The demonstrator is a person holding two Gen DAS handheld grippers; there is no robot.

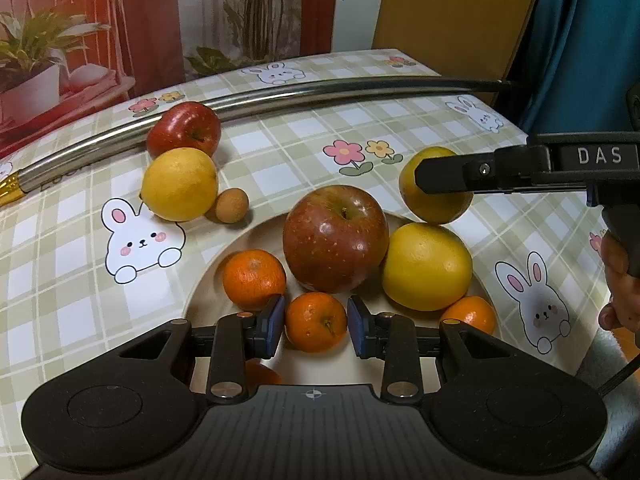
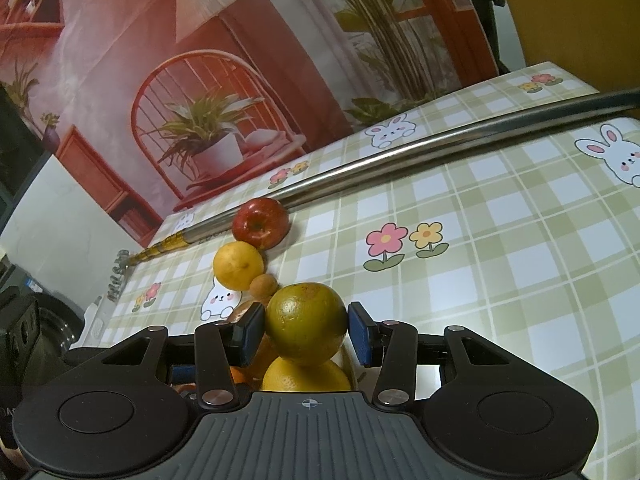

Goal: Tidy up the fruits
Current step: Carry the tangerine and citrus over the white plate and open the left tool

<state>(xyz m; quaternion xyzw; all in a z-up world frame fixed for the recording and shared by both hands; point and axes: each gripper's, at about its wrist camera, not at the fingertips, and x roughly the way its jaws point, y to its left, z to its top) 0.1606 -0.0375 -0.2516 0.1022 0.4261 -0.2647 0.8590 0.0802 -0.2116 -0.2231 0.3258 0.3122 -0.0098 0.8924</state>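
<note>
The right tool clamps a greenish-yellow citrus just above the plate's far rim. The left tool, pads apart, straddles a mandarin lying in the plate. Step in hand: loading fruit; next, the citrus likely needs lowering into a free spot.

The big apple in the smooth, matt pale plate has glossy, speckled skin. The tangerines look finely pitted. A polished metal tube shines along the table's far edge; the checked tablecloth looks smooth with a slight sheen.
</note>
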